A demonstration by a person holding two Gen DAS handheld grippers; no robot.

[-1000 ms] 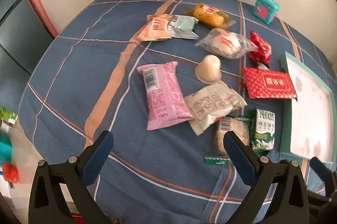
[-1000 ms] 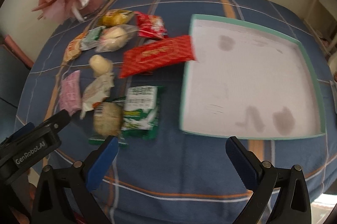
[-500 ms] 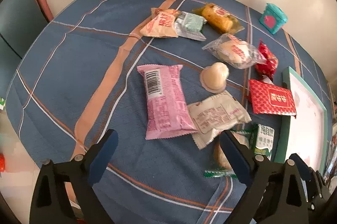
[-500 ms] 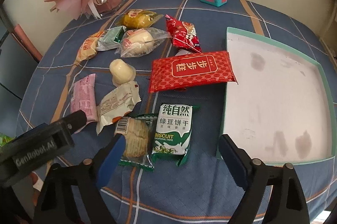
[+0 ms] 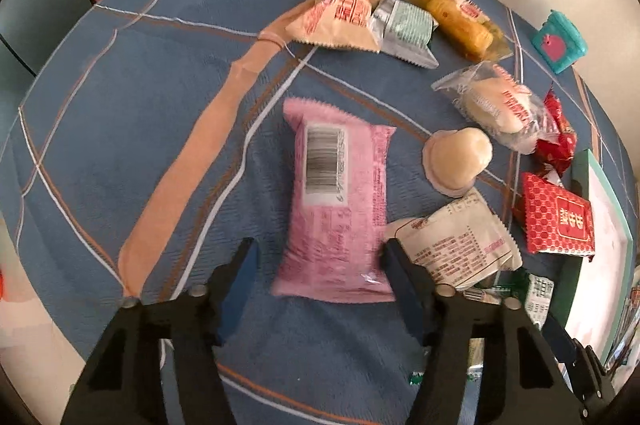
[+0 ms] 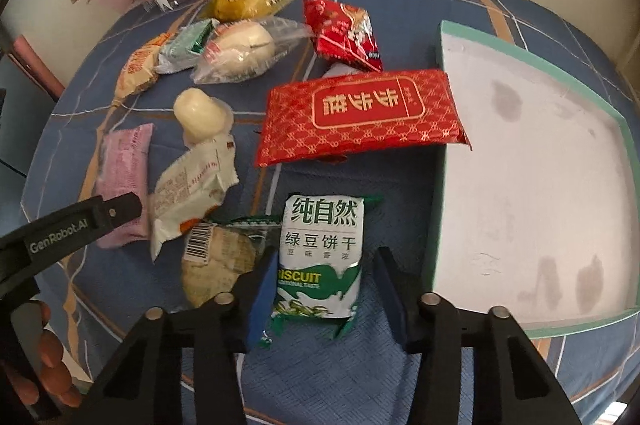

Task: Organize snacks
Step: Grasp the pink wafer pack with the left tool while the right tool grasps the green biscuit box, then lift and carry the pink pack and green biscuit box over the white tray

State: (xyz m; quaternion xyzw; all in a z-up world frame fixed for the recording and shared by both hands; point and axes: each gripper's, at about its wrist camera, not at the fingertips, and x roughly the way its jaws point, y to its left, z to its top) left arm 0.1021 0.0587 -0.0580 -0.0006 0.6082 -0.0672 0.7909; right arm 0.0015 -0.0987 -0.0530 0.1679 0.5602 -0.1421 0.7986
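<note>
On the blue cloth (image 5: 160,105), left hand-held gripper (image 5: 320,265) closing around pink packet (image 5: 340,201), right hand-held gripper (image 6: 324,277) closing around green biscuit pack (image 6: 320,253)

On my right wrist view, the green-and-white biscuit packet (image 6: 320,257) reads "纯自然" across the top, "绿豆饼干" beneath it, and "BISCUIT" in yellow on the green band lower down; a smaller line under that is too fine for me to read. The red patterned packet (image 6: 360,115) carries gold characters in a framed panel, upside down from where I look, reading "步步糕". The black arm of the left gripper (image 6: 72,229) at the frame's left is marked "GenRobot.AI". On my left wrist view, the pink packet (image 5: 338,209) shows a barcode label, its print too blurred to read.
</note>
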